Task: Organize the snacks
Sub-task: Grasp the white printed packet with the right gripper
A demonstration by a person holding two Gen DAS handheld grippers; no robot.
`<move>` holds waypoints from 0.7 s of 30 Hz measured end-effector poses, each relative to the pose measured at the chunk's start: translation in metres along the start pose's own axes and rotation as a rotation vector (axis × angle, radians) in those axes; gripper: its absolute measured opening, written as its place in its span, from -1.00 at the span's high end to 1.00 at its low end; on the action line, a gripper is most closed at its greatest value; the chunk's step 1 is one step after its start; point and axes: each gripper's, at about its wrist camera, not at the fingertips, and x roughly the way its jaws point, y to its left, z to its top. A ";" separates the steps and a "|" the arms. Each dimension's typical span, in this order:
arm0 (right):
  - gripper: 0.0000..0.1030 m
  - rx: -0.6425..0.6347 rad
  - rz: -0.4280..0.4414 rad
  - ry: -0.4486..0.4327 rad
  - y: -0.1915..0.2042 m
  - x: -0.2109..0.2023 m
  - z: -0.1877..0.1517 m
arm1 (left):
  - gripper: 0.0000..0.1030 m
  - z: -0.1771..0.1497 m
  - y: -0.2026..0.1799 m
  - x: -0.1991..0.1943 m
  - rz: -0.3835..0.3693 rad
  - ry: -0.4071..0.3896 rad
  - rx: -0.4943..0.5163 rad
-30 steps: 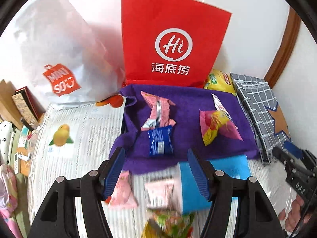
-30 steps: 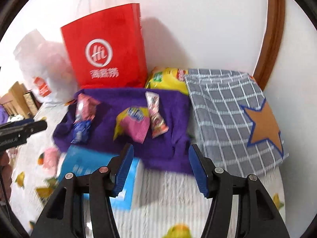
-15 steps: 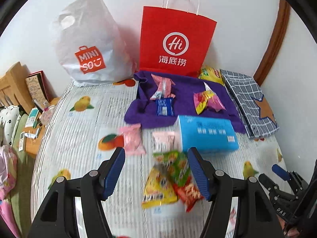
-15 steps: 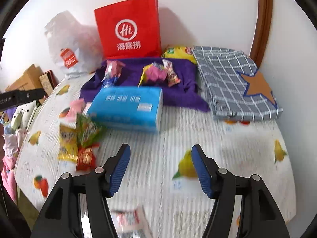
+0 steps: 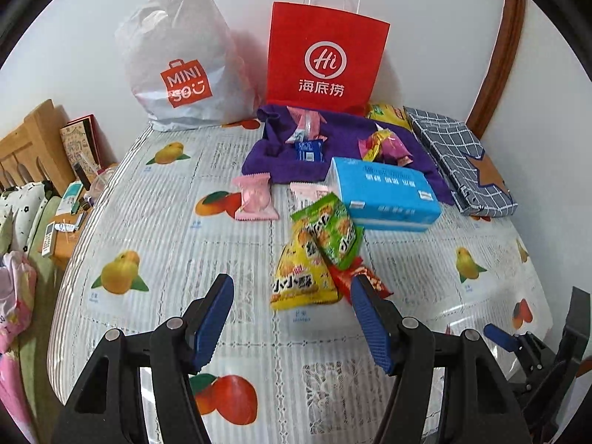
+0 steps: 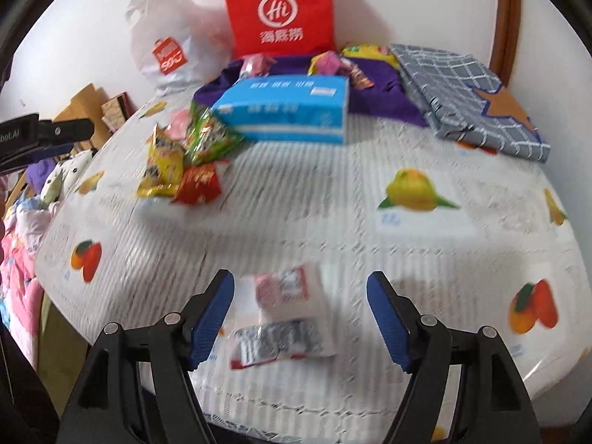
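Note:
Snacks lie on a fruit-print tablecloth [image 5: 155, 244]. A yellow packet [image 5: 301, 277], a green packet [image 5: 329, 229] and a red packet [image 5: 364, 277] form a pile just ahead of my open, empty left gripper [image 5: 292, 318]. Two pink packets [image 5: 255, 199] lie beyond. More snacks, among them a blue one [image 5: 309, 150], rest on a purple cloth [image 5: 344, 137]. My right gripper [image 6: 299, 318] is open and empty over a white packet [image 6: 286, 314] near the table's front edge. The pile also shows in the right wrist view [image 6: 177, 159].
A blue tissue box [image 5: 384, 194] sits in front of the purple cloth. A red paper bag [image 5: 325, 59] and a white Miniso bag [image 5: 181, 63] stand against the wall. A folded checked cloth [image 5: 462, 159] lies at the right. A wooden bed frame [image 5: 33, 144] is left.
Both grippers have pulled back from the purple cloth toward the table's near side. The snack pile and then the white packet have come into view. Both stay open.

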 end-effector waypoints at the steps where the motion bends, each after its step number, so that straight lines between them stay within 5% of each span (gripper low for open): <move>1: -0.44 0.001 0.012 0.003 0.001 0.002 -0.003 | -0.24 -0.002 0.000 0.000 0.001 0.002 0.001; 15: -0.72 -0.094 -0.020 0.047 0.025 0.035 -0.020 | -0.24 -0.008 0.005 0.011 -0.012 0.018 -0.002; 21: -0.13 -0.081 -0.046 0.034 0.010 0.029 -0.018 | -0.24 -0.006 0.006 0.018 -0.023 0.029 -0.008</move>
